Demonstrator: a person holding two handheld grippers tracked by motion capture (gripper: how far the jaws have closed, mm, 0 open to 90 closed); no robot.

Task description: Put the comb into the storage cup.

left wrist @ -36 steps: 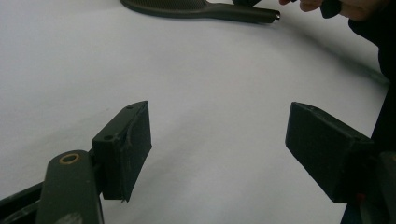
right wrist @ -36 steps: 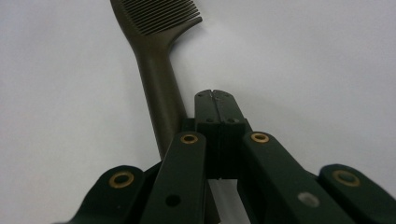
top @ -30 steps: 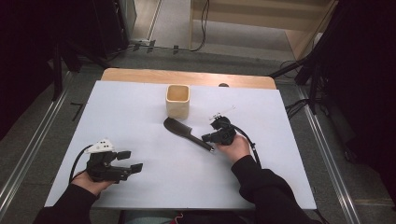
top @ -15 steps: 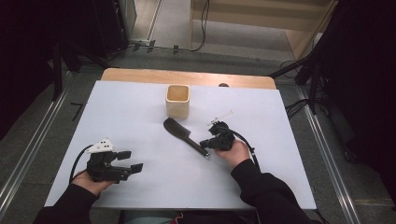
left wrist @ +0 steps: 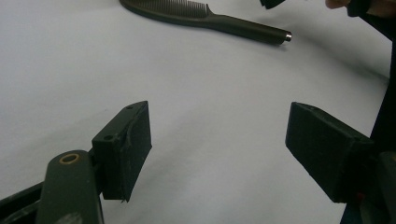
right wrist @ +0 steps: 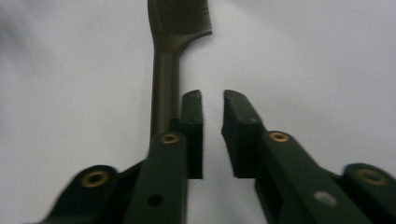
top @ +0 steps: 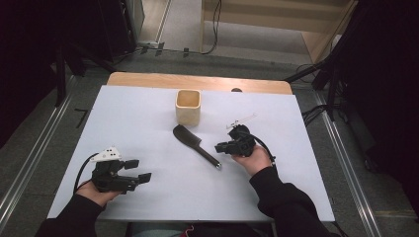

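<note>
Comb (top: pixel 196 143) black, flat on white bench (top: pixel 148 108), wooden cup (top: pixel 188 106) just behind. Right tongs (top: pixel 221 147) narrow, empty, beside handle; left tongs (top: pixel 138 170) wide, empty.

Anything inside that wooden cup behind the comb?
From the high view, the cup looks empty: bare pale inner walls down to a shadowed bottom. The near wall hides the front part of the floor, so something small and flat there can't be ruled out.

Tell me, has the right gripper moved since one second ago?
Yes. The right gripper has drawn back toward the person, away from the wooden cup, and sits by the comb handle's end.
</note>
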